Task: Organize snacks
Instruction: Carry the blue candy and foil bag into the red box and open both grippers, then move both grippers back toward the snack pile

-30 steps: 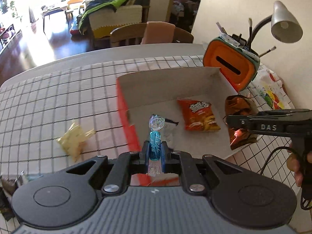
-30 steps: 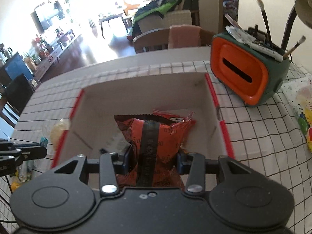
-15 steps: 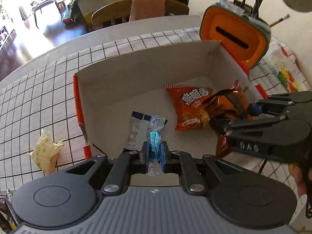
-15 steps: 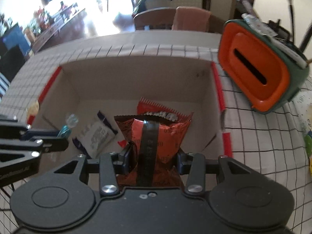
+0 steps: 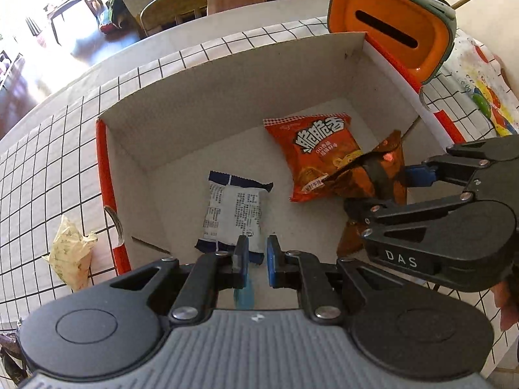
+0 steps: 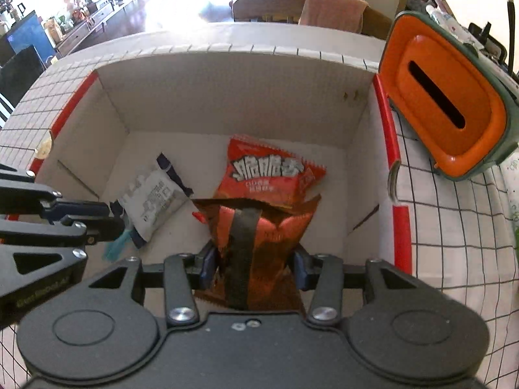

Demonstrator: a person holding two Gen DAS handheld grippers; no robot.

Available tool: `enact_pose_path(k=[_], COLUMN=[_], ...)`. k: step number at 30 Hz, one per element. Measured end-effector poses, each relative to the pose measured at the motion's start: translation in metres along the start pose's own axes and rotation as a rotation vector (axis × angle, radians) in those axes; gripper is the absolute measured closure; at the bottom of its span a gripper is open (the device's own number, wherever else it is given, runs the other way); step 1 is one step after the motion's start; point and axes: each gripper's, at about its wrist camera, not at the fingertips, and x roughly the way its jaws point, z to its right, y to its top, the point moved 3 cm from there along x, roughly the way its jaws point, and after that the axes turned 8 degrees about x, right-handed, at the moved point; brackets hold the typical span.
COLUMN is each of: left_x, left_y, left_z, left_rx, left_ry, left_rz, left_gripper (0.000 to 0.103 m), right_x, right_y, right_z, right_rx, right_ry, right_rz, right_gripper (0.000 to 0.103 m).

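An open white cardboard box with red edges (image 5: pixel 107 168) (image 6: pixel 386 136) holds a red snack bag (image 5: pixel 319 149) (image 6: pixel 266 171) and a white-and-blue packet (image 5: pixel 232 210) (image 6: pixel 149 197). My left gripper (image 5: pixel 256 256) (image 6: pixel 118 223) is open over the box's near side; the blue wrapped candy (image 5: pixel 243 295) (image 6: pixel 115 246) hangs below its fingers, slipping out. My right gripper (image 6: pixel 254 259) (image 5: pixel 386 191) is shut on a dark orange snack bag (image 6: pixel 256 227) (image 5: pixel 379 168) inside the box, over the red bag's near edge.
A crumpled yellow wrapper (image 5: pixel 71 253) lies on the checked tablecloth left of the box. An orange-and-green holder with brushes (image 5: pixel 392 29) (image 6: pixel 447 113) stands right behind the box. A colourful cloth (image 5: pixel 480 90) lies at the far right. Chairs stand beyond the table.
Both grippers moved forward and down into the box. The left gripper opened and the blue candy dropped from between its fingers. The right gripper still holds the dark orange bag.
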Motion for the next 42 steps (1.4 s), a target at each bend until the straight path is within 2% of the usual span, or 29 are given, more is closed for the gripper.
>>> enact_pose_path(k=[5,10,15,18,23,26,28,29,31,42], left_x=[-0.009,-0.022,-0.040,-0.051,-0.069,-0.079,-0.085,-0.088,-0.095,-0.124], left_y=[-0.006,-0.012,-0.018,-0.022,-0.030,-0.037,-0.043,-0.046,-0.052,-0.093], left_z=[-0.003,-0.012,-0.018,-0.022,-0.029,-0.035,-0.040,-0.042,-0.049,-0.090], left_rx=[-0.015,-0.041,-0.044,-0.055,-0.065,-0.068,-0.074,-0.079,-0.097,-0.142], left_ry=[-0.017,-0.039,-0.041,-0.042,-0.037,-0.037,-0.032,-0.031,-0.029,-0.008], left_rz=[0.027,0.060,0.111,0.139,0.186,0.211,0.224,0.231,0.250,0.316], left_gripper=[0.092,0.091,0.089,0.083,0.074,0.071,0.066,0.057,0.046,0.029], right_x=[-0.009,-0.031,-0.056,-0.066,-0.084,-0.095,-0.101,-0.104,-0.110,-0.120], right_y=[-0.004,-0.008,-0.009,-0.010,-0.014,-0.017,-0.019,-0.020,-0.021,-0.028], right_z=[0.005,0.007,0.002,-0.001,-0.010,-0.019,-0.028,-0.032,-0.042,-0.093], right_rx=[0.022,0.056,0.059,0.071,0.073,0.070,0.060,0.053,0.041,0.012], right_ry=[0.016,0.062,0.093,0.118,0.127,0.148,0.146,0.148,0.159,0.192], right_rz=[0.021,0.079,0.133,0.150,0.190,0.210,0.225,0.233,0.248,0.288], right_gripper=[0.054,0.040,0.034,0.027,0.022,0.016,0.008,0.007,0.006,0.000])
